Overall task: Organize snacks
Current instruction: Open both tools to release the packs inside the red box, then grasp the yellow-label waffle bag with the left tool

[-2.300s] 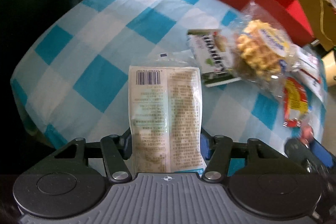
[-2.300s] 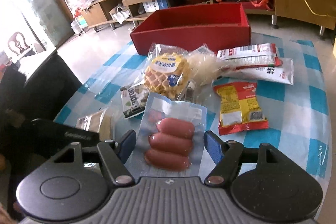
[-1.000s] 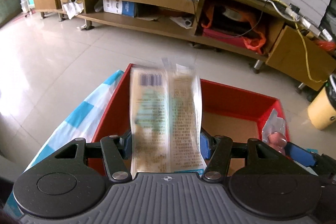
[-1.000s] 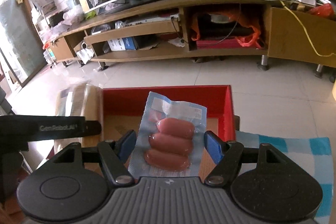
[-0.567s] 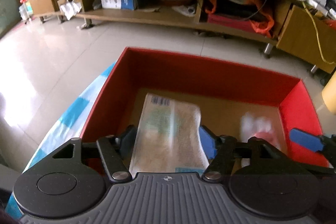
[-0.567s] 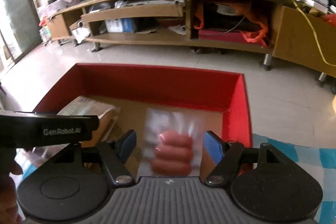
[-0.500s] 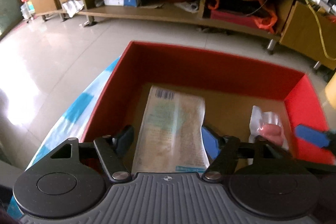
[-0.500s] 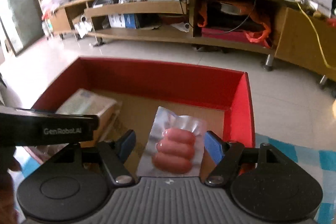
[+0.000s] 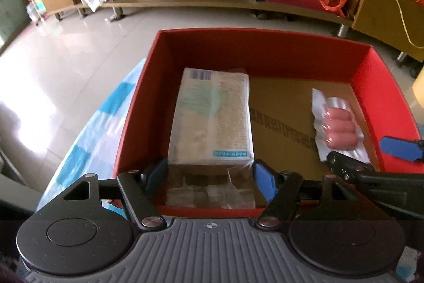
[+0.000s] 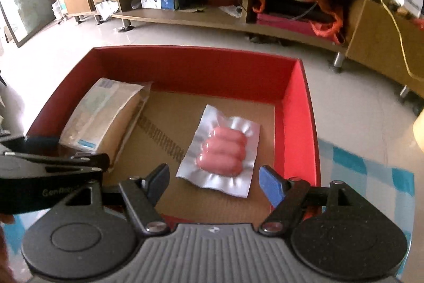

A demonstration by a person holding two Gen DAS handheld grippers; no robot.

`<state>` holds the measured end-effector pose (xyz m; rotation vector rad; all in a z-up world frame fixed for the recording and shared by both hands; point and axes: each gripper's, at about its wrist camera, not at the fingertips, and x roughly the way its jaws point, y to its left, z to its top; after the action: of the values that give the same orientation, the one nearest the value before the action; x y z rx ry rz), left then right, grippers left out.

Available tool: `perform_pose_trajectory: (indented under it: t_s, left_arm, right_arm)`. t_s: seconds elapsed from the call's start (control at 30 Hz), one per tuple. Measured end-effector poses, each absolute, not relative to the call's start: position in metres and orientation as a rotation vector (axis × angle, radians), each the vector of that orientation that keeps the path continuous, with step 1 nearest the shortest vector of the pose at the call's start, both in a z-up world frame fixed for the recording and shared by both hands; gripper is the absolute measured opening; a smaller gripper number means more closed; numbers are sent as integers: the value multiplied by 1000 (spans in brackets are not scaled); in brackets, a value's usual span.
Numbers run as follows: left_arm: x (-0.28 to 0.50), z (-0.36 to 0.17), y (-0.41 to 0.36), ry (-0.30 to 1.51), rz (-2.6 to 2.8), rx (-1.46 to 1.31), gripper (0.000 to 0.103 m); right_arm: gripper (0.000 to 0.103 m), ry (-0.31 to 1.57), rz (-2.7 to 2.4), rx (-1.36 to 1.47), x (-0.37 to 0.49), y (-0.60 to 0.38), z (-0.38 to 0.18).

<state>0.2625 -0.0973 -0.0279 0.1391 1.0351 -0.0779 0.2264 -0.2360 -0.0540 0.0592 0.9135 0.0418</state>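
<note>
Both packs are seen lying in the red box (image 9: 265,44): wrapped pack (image 9: 212,118) ahead of left gripper (image 9: 209,174), sausage pack (image 10: 220,147) ahead of right gripper (image 10: 214,181); fingers apart, empty.

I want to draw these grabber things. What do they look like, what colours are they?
Each tool is mostly black: a ribbed grey plate at the back, two round black discs beside it, and black link bars with silver rivets. The left tool and right tool both end in blue fingers. White lettering runs along the left tool's black side.
</note>
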Motion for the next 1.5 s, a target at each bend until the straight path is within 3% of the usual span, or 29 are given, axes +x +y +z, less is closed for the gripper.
perform_pose_trajectory:
  t_s: [0.23, 0.6, 0.83, 1.5]
  left_arm:
    - [239, -19, -90, 1062, -111, 104, 79]
    - [192, 29, -68, 973, -192, -1, 89]
    - [149, 21, -64, 1041, -281, -30, 98]
    - [145, -15, -88, 1211, -146, -224, 103]
  right_arm:
    - [74, 977, 45, 120, 205, -241, -47]
    - [78, 822, -13, 138, 143, -252, 2]
    - [79, 844, -6, 156, 99, -248, 1]
    - [80, 844, -29, 206, 61, -268, 1]
